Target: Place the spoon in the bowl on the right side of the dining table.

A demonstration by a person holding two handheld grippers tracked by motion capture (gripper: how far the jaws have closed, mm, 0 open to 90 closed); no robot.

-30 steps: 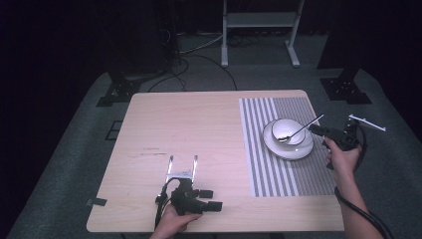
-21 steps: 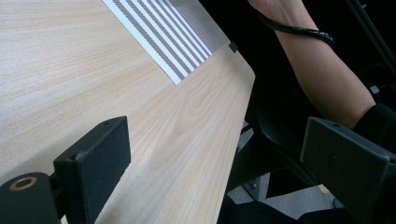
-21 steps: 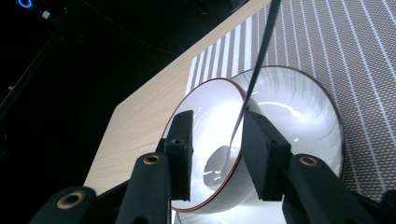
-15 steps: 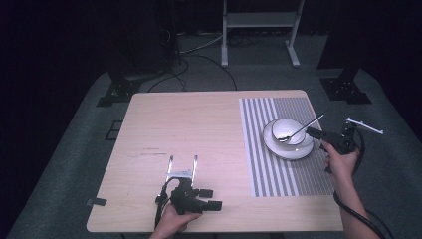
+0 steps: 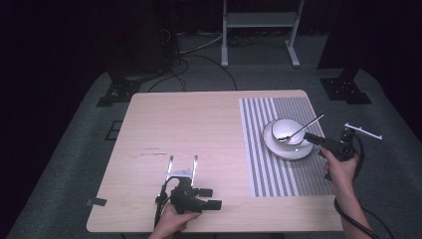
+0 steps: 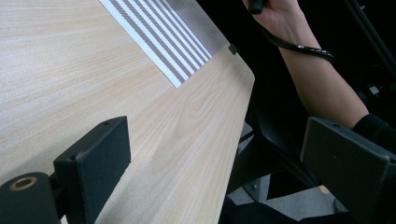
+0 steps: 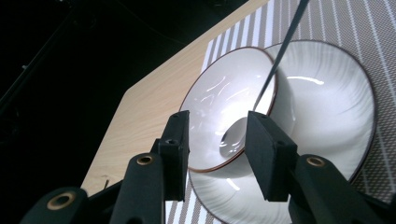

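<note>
A person's right gripper reaches toward a white bowl that sits on a plate on the striped placemat at the table's right side. Its jaws stand apart, closing on nothing yet. A spoon rests in the bowl, handle leaning over the rim. The left gripper lies idle near the table's front edge, jaws wide. The grasp appears yet to come, so most of the work seems ahead.
</note>
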